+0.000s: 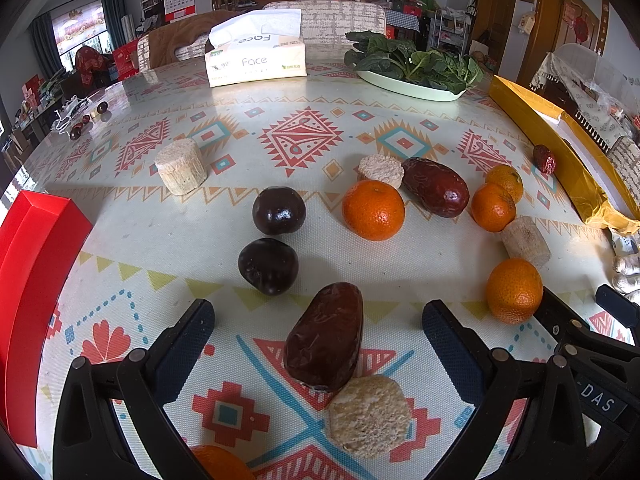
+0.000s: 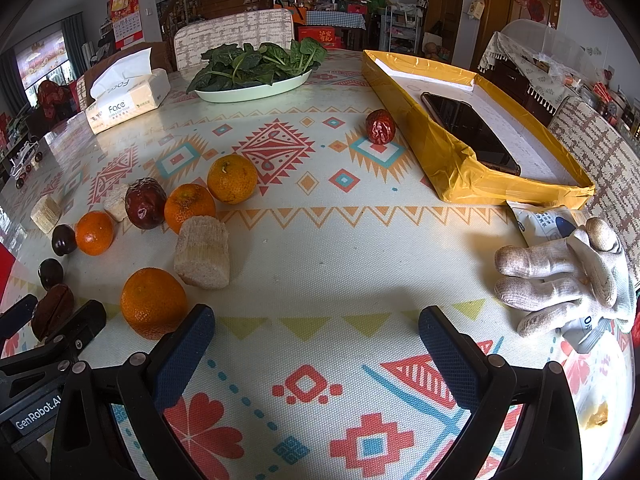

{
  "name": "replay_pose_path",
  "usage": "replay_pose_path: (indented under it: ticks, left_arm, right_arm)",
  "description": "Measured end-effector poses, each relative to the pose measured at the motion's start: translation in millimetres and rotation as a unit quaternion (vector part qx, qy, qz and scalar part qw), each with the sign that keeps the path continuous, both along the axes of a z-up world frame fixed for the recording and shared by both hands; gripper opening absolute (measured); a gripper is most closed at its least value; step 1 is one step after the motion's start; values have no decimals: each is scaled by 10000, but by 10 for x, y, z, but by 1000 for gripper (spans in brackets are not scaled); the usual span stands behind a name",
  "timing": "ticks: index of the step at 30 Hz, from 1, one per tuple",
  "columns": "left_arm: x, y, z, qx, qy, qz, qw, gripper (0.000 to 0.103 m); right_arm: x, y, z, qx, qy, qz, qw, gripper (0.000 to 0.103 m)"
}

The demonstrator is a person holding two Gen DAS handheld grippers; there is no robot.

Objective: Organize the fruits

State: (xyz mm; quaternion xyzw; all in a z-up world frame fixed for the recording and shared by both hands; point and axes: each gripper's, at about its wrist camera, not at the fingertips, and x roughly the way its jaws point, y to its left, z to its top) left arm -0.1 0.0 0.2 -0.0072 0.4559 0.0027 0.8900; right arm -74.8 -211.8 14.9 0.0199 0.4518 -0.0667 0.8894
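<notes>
Dark-brown and wrinkled, the nearest date (image 1: 326, 336) lies between our left gripper (image 1: 318, 344) fingers, jaws spread and not touching it (a sugarcane piece (image 1: 368, 416) touches its near end). Right of the date, our right gripper (image 2: 316, 344) gapes over bare tablecloth (image 2: 320, 264), an orange (image 2: 154, 302) just beside its left finger.

Your fruits sit loose mid-table: two dark glossy plums (image 1: 279, 210) (image 1: 268, 266) just beside each other, toward the left edge. Big brown date (image 1: 326, 336) on its side at the near edge, touching a pale sugarcane chunk (image 1: 370, 416). Four oranges (image 1: 373, 209) scattered right of those; a small wrinkled red date (image 2: 380, 126) sits apart toward the right edge.
</notes>
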Motion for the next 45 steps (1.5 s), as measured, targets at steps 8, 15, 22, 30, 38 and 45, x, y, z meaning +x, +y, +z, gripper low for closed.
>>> replay_pose_path:
  ticks: [8, 15, 22, 30, 38, 45]
  left_arm:
    - [2, -10, 3, -12, 34, -126, 9999, 103]
    - [4, -43, -2, -15, 207, -270, 9994, 103]
    - [-52, -37, 1, -3, 310, -272, 9991, 103]
    - [-247, 96, 112, -330, 202, -394, 9985, 103]
    - [-1068, 728, 1196, -196, -1953, -224, 9803, 103]
    - [-1230, 1322, 1493, -1063, -2450, -139, 9636, 103]
  right_arm:
    - [0, -1, -1, 3, 1, 1, 10000, 103]
    - [-1, -17, -2, 29, 47, 55, 10000, 103]
    - [-28, -49, 16, 78, 307, 99, 9995, 103]
    - [-114, -61, 10, 53, 315, 181, 9993, 103]
    - [-355, 4, 268, -19, -127, 380, 9992, 103]
    - [-692, 302, 827, -94, -1560, 1205, 9803, 103]
